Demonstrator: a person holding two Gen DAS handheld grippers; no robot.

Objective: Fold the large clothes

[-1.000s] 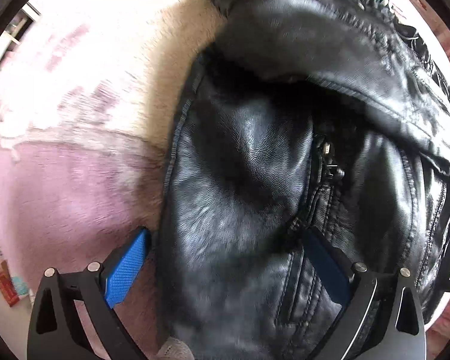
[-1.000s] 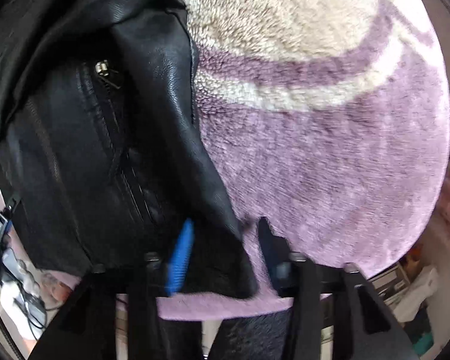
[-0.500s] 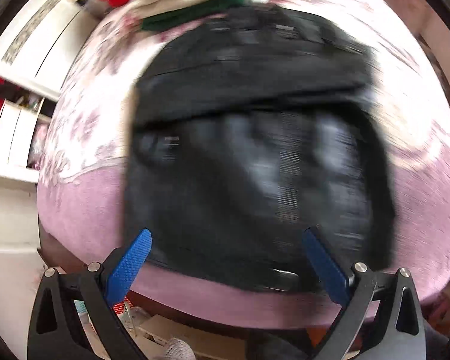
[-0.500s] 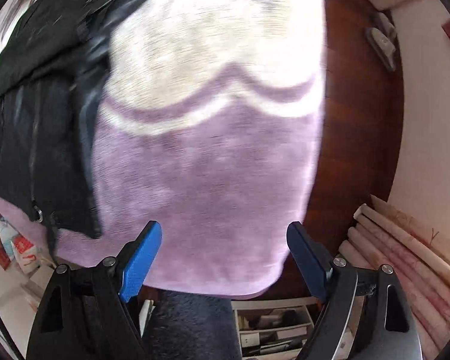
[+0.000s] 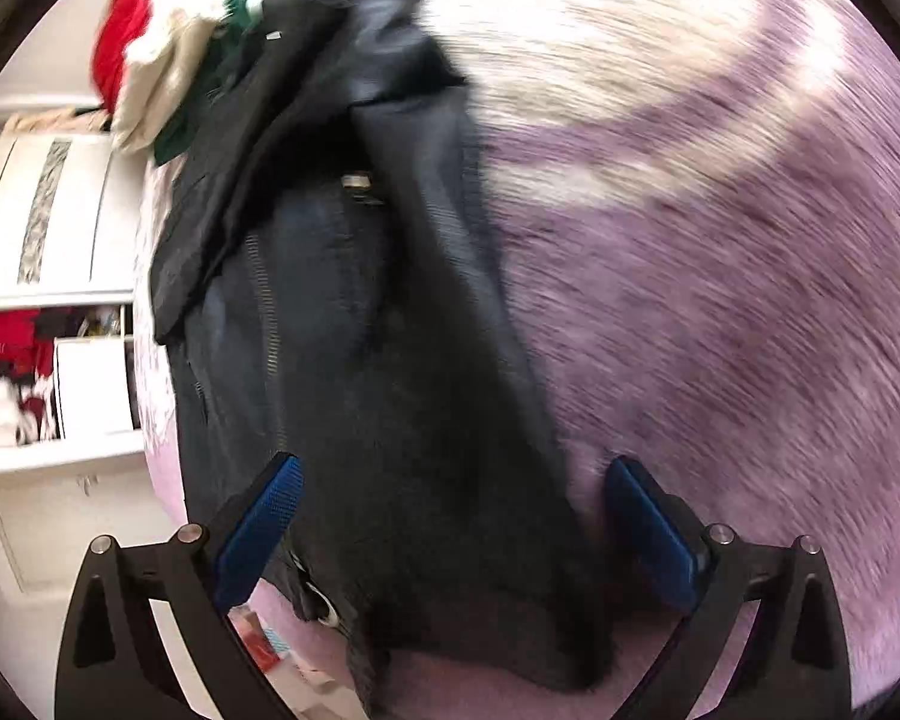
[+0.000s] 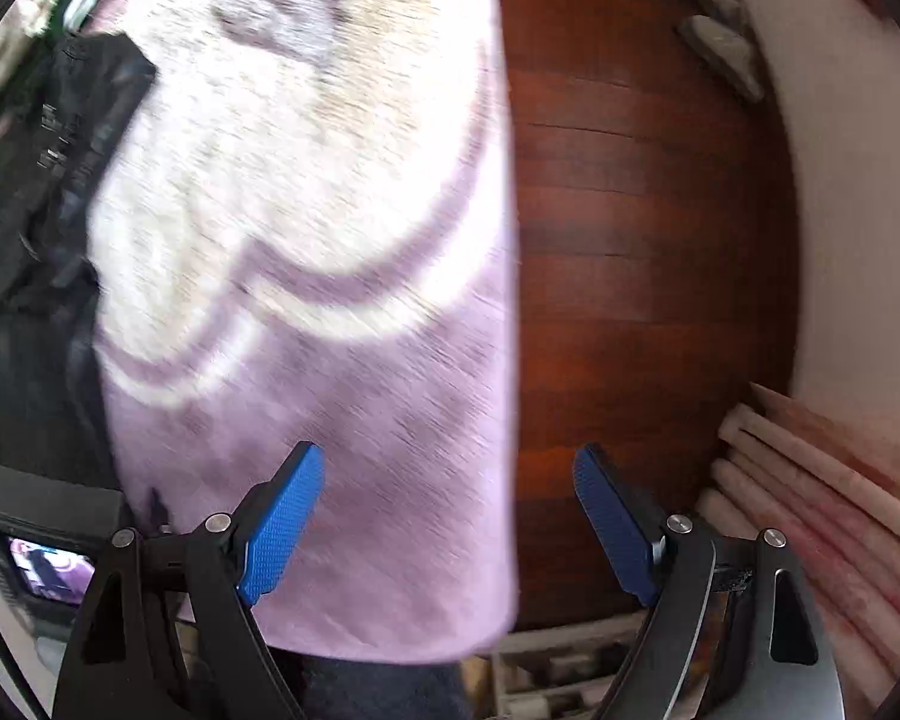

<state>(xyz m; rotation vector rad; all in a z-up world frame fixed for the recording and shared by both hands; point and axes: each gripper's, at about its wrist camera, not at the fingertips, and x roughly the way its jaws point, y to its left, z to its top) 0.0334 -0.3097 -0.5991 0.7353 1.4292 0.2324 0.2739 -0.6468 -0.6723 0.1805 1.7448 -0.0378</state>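
On the purple blanket (image 5: 720,312), black leather jacket (image 5: 390,390), no legible writing, left gripper (image 5: 450,516) and right gripper (image 6: 444,516) both spread wide, empty.

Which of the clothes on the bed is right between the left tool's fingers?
The black leather jacket, lying on the purple blanket between the open left tool. The red, white and green clothes sit heaped at the far end.

Home bedroom: plush blanket (image 5: 720,300), white wardrobe (image 5: 48,210), wooden floor (image 6: 642,240).

Black jacket (image 5: 390,360) on lilac blanket (image 5: 720,300) with cream swirls; red, white, green clothes (image 5: 168,42) at eleven o'clock.
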